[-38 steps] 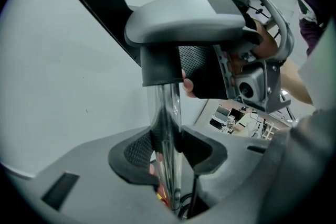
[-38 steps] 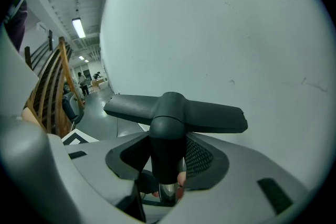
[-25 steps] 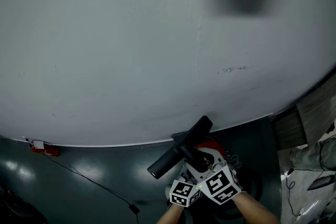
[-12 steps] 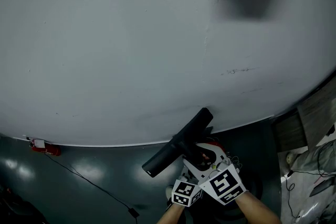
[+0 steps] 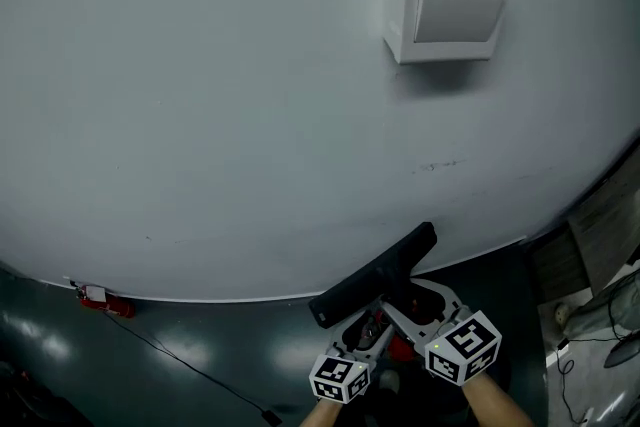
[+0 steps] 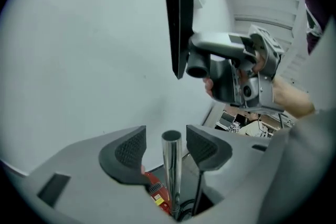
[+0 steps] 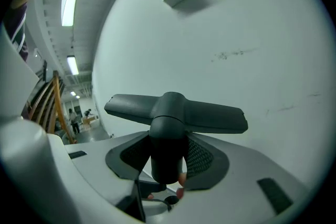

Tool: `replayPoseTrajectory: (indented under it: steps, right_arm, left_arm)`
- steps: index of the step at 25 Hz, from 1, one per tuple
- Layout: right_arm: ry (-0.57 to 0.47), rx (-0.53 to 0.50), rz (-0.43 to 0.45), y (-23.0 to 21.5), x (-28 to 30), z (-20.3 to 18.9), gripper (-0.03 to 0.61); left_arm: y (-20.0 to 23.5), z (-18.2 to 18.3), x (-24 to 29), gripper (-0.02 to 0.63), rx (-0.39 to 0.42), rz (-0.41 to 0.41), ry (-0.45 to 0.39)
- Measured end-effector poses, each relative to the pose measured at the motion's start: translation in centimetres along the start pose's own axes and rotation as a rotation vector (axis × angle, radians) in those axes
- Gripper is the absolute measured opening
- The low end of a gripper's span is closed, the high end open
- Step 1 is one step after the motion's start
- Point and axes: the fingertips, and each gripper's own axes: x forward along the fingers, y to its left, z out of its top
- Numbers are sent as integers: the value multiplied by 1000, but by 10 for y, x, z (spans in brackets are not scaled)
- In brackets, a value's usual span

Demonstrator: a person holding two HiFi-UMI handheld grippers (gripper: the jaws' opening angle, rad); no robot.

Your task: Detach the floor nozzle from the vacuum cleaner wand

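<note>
The black floor nozzle [image 5: 375, 275] is off the wand and raised in front of the white wall, tilted. My right gripper [image 5: 402, 303] is shut on its round neck [image 7: 168, 155], and the wide head [image 7: 176, 113] spreads across above the jaws. In the left gripper view the nozzle [image 6: 178, 13] hangs upright, above and apart from the wand. The chrome wand tube [image 6: 171, 165] stands between the jaws of my left gripper [image 6: 167, 147], its open end up. Those jaws are opening, with a gap on each side of the tube.
A white switch box [image 5: 445, 0] is fixed high on the wall [image 5: 200, 115]. A small red object [image 5: 100, 299] with a black cable [image 5: 190, 365] lies on the dark floor at the left. The red vacuum body [image 6: 155, 191] sits below the wand. Clutter lies at the right edge [image 5: 600, 315].
The nozzle has moved up and to the right with my right gripper, away from the left gripper. The head view has tilted up, so the whole switch box now shows.
</note>
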Motion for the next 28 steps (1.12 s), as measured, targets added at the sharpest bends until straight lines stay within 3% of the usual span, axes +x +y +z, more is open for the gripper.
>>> replayPoseTrajectory:
  steps: [8, 17, 28]
  right_arm:
    - [-156, 178, -54, -13, -61, 40, 189]
    - [-290, 279, -52, -4, -106, 59, 189]
    - [-367, 270, -61, -1, -119, 77, 189]
  left_arm:
    - [-29, 89, -50, 225, 38, -5, -99]
    - [-73, 163, -82, 5, 125, 9, -177]
    - [-100, 217, -97, 3, 202, -10, -269]
